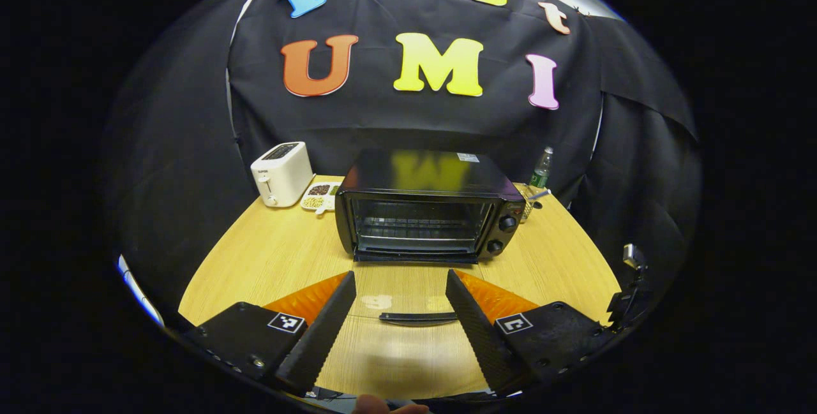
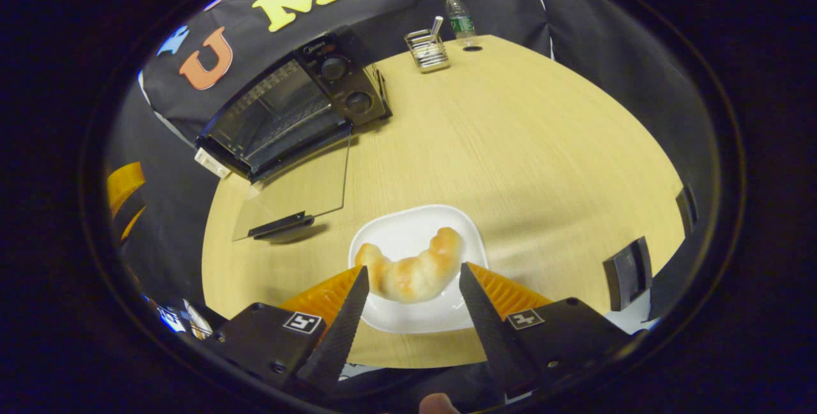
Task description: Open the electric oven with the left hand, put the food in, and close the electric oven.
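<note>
The black electric oven [image 1: 427,210] stands at the back of the wooden table, and its glass door [image 2: 300,184] lies folded down flat. The door's dark handle [image 1: 418,318] sits between the fingers of my left gripper [image 1: 400,280], which is open and holds nothing. In the right gripper view a golden croissant [image 2: 440,248] lies on a white plate [image 2: 408,321] near the table's front edge. My right gripper [image 2: 413,268] is open, with one finger on either side of the croissant and neither pressing on it.
A white toaster [image 1: 281,173] and a small snack tray [image 1: 320,196] stand left of the oven. A wire holder [image 2: 427,49] and a water bottle [image 2: 459,18] are at the far right. A black device [image 2: 629,272] hangs at the table's right edge.
</note>
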Demonstrator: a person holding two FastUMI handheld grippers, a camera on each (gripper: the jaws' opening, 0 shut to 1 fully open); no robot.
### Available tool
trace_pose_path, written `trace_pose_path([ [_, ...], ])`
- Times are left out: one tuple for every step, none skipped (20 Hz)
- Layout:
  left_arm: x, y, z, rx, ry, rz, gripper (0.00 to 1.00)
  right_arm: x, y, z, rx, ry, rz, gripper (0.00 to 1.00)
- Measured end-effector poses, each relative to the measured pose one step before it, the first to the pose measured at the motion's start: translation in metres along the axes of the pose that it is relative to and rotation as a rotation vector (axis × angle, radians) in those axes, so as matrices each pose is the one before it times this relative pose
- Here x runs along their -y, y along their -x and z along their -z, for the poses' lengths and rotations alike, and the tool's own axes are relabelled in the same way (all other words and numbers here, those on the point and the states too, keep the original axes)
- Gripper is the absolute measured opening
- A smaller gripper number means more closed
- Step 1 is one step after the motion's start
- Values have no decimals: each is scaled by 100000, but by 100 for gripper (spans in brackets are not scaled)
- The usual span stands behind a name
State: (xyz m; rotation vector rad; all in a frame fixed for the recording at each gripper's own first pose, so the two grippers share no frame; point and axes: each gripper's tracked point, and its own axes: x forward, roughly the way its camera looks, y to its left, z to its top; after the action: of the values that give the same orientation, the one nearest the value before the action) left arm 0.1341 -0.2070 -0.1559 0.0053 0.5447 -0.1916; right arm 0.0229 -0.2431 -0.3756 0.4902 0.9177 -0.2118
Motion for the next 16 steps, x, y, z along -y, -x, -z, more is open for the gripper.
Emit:
trace_pose_path([
  [-195,37,325,-781,446,-912,93,312,-350,219,-1236,226,840,81],
  [-220,109,291,-516,359,-595,93,71,-244,252,-1330,-230,47,79],
  [-86,148,186,-825,300,64,93,-14,-112,125,-794,-489,-514,76],
  [-89,110,141,-476,-153,339,93,-178,-107,1,-563,-493,185,73],
  [-295,-24,168,-396,-9,340,93,-61,-89,-7,-467,-1289,2,70],
  [-226,-61,-54,-245,211,769,93,-150,14,148,-825,-1158,262,63],
  [-230,65,-109,238,272,829,93,-74,61,-22,-29,-2581,199,55],
  [-317,47,-248,413,257,879,93,-143,107,-34,35,-3538,753,48],
  [-427,55,-208,696,208,904,93,-103,113,13,662,-3231,862,40],
  [-335,158,-238,825,-115,1318,93,-248,210,52,998,-2586,549,33],
  [-437,332,-249,1134,-523,1119,93,-177,162,-17,1181,-2382,382,25],
  [-646,269,-196,803,-1075,1047,93,-82,304,43,1335,-2556,846,18],
  [-673,283,-44,436,-1012,836,93,-114,374,90,1262,-2796,528,10],
  [-700,228,-18,633,-443,1117,93,-274,378,163,1661,-2787,115,8],
  [-522,204,81,347,1,1345,93,-283,403,169,1609,-2369,-304,6],
  [-679,136,-1,16,2,987,93,-241,461,322,1248,-2358,-178,4],
])
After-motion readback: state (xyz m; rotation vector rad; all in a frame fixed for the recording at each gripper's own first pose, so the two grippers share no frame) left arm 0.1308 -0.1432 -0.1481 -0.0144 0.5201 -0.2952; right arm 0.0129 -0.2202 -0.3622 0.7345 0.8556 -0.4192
